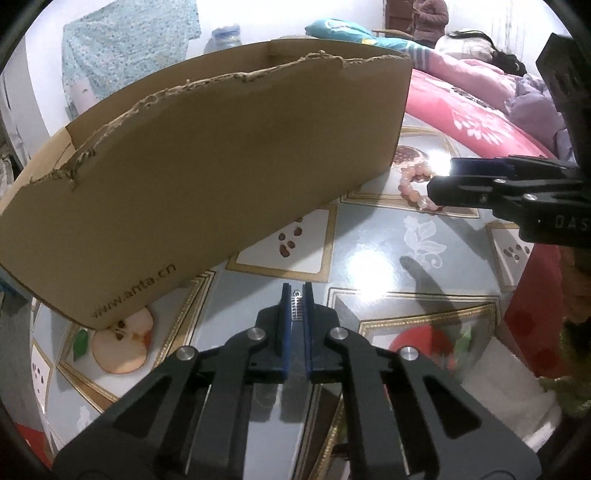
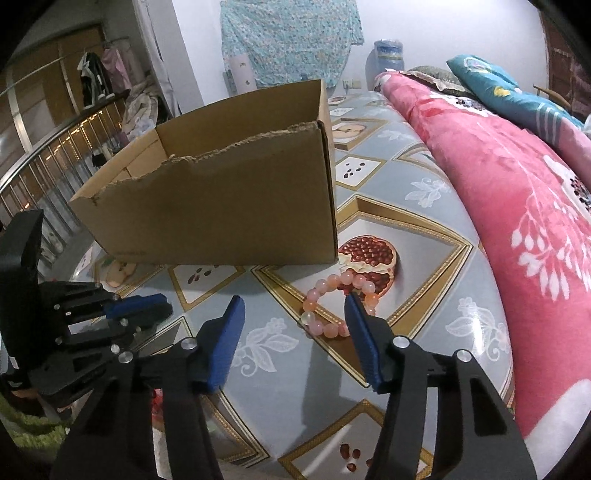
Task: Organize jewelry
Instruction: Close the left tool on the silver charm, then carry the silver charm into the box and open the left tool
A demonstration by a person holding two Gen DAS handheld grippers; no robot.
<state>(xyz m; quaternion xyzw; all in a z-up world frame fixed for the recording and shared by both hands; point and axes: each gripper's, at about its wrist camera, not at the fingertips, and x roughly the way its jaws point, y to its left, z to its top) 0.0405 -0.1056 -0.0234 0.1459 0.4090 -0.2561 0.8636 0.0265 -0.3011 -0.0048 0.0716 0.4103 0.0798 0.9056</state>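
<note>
The left hand-held gripper (image 1: 297,295) is closed on a small silver pin (image 1: 296,305), a thin ridged piece with a tiny loop at its far tip. Its long axis runs along the fingers, loop pointing away from the camera toward the box (image 1: 207,177). What kind of jewelry it is cannot be made out.

The right hand-held gripper (image 2: 293,308) stands about half open with nothing between its blue pads; its right fingertip (image 2: 352,301) sits at the near side of the bracelet (image 2: 338,304), and contact cannot be judged. The bracelet, a ring of pink and pale beads, lies flat on the desk (image 2: 295,369) just beside the box's near corner, partly over a printed pomegranate (image 2: 369,258).

The desk wears a glossy grey-blue cloth with fruit pictures in gold frames. The brown cardboard box has a torn top edge; its inside is mostly hidden. A pink flowered quilt (image 2: 517,206) lies along the desk's right side. Behind are a white wall, a hanging blue patterned cloth (image 2: 288,40) and a railing (image 2: 55,155). A person (image 1: 430,18) stands far back, cut off by the frame.
</note>
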